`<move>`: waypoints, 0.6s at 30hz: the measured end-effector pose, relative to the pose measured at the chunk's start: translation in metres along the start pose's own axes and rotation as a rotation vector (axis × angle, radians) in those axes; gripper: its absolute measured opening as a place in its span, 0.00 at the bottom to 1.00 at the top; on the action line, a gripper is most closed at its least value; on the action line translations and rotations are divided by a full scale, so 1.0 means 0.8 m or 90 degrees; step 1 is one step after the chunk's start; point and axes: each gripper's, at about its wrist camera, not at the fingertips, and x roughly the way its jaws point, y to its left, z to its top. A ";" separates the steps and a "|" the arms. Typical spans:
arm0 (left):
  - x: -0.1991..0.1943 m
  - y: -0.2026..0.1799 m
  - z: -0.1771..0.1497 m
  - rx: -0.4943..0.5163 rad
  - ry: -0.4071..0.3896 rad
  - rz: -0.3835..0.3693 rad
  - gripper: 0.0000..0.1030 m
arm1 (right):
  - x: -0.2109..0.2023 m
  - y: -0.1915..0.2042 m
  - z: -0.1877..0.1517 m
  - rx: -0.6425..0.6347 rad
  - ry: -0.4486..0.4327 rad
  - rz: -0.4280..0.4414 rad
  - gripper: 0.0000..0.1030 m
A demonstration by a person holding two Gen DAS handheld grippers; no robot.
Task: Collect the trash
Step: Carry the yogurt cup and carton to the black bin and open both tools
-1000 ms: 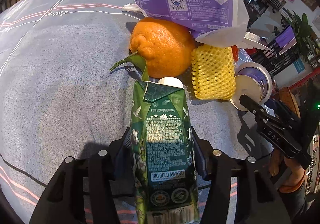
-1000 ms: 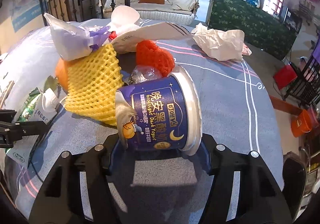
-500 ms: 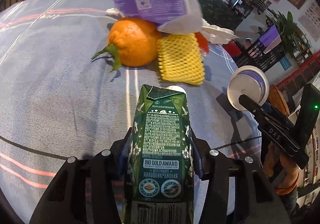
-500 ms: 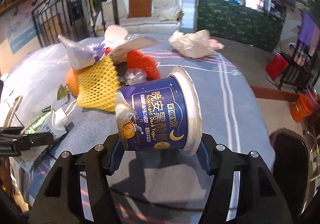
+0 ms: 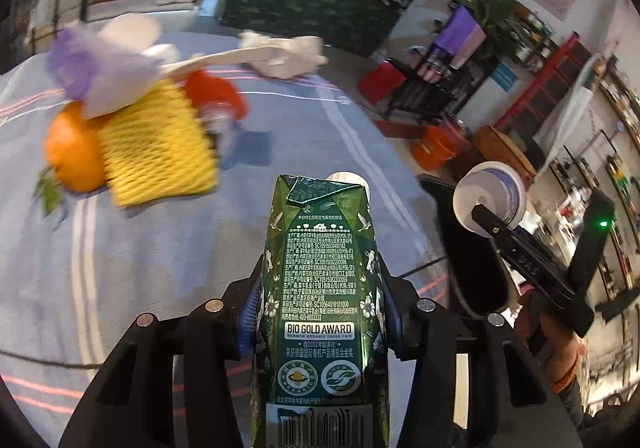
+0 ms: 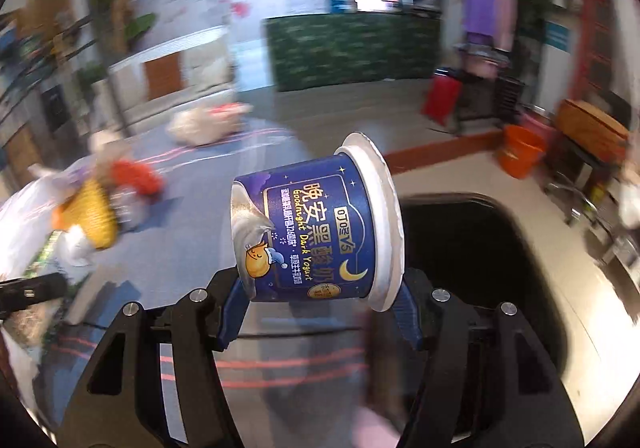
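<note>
While both views blur at the edges, I can read the grips well enough. My left gripper (image 5: 318, 312) is clamped on a green milk carton (image 5: 320, 288), its blue pads pressing the carton's two sides; the carton stands lengthwise along the fingers, white cap at the far end, held above the grey-blue tablecloth (image 5: 140, 248). My right gripper (image 6: 318, 312) is clenched on a dark blue yogurt cup (image 6: 316, 228), tipped on its side with the white rim to the right. In the left view the same cup (image 5: 490, 198) shows far right, past the table edge, above a black bin (image 5: 476, 268). In the right view that bin's dark opening (image 6: 472, 248) sits just right of and behind the cup.

Far left on the table I note an orange (image 5: 70, 156) touching a yellow foam net (image 5: 156, 152), a purple-and-white wrapper (image 5: 100, 64) on top, something red (image 5: 216, 96) behind, and crumpled white paper (image 5: 288, 54) farther back.
</note>
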 end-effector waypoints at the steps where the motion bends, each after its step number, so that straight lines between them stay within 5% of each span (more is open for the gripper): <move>1: 0.010 -0.012 0.006 0.009 0.003 -0.012 0.47 | 0.003 -0.020 -0.001 0.015 0.009 -0.025 0.59; 9: 0.084 -0.102 0.039 0.109 0.048 -0.105 0.47 | 0.063 -0.133 -0.036 0.110 0.111 -0.119 0.59; 14: 0.124 -0.141 0.039 0.160 0.074 -0.123 0.47 | 0.095 -0.158 -0.060 0.128 0.158 -0.118 0.44; 18: 0.152 -0.160 0.038 0.188 0.088 -0.127 0.47 | 0.115 -0.155 -0.068 0.121 0.171 -0.115 0.45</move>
